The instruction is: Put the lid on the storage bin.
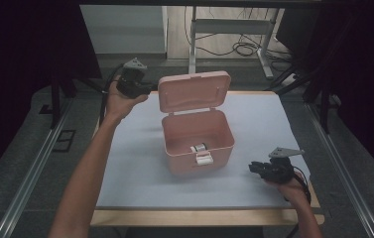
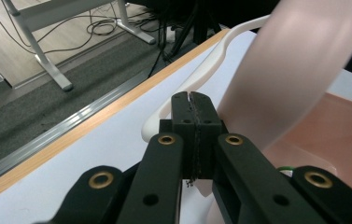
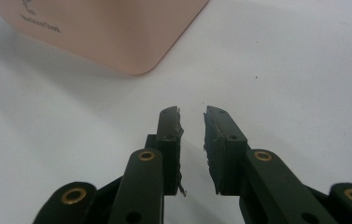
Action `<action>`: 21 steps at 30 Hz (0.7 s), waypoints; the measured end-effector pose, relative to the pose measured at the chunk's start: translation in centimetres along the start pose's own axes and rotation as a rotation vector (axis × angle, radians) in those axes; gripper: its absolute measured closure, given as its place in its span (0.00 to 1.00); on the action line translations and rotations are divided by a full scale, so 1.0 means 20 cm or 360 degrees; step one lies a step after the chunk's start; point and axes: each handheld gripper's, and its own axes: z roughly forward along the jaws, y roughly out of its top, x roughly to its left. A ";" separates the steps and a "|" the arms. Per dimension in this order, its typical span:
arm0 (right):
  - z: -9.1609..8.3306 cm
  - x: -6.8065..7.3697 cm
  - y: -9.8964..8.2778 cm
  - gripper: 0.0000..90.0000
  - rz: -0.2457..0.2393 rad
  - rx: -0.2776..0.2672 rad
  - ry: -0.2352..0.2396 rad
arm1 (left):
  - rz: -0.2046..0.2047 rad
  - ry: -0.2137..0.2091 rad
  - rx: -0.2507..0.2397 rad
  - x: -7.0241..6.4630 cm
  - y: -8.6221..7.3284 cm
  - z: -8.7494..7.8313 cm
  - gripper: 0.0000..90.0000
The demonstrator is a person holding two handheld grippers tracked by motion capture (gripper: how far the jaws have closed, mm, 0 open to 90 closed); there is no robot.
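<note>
A pink plastic box [image 1: 198, 131] stands in the middle of the white sheet with its lid [image 1: 193, 90] swung up and back. Inside lies a small white and dark roll [image 1: 199, 147]. A white latch [image 1: 203, 158] hangs on the front wall. My left gripper [image 1: 148, 89] is held in the air just left of the lid, jaws pressed together with nothing between them. In the left gripper view its tips [image 2: 193, 95] sit close beside the lid [image 2: 295, 70] and in front of the white handle [image 2: 201, 70]. My right gripper [image 1: 255, 167] rests low at the front right, open and empty [image 3: 192, 112], near a box corner [image 3: 136, 60].
The white sheet [image 1: 140, 163] covers a wooden table whose front edge [image 1: 199, 217] runs along the bottom. Beyond the far edge are table legs and cables [image 1: 244, 47] on the floor. Metal rails [image 1: 35, 163] flank the table on both sides.
</note>
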 end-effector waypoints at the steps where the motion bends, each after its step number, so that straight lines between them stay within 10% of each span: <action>1: 0.00 0.00 0.00 0.84 0.0000 0.0001 0.0000 | -0.0002 -0.0006 -0.0002 0.00 0.00 0.00 1.00; 21: -0.03 -0.02 -0.03 0.84 0.0028 -0.0005 -0.0016 | -0.0007 -0.0015 -0.0030 0.00 0.06 0.05 1.00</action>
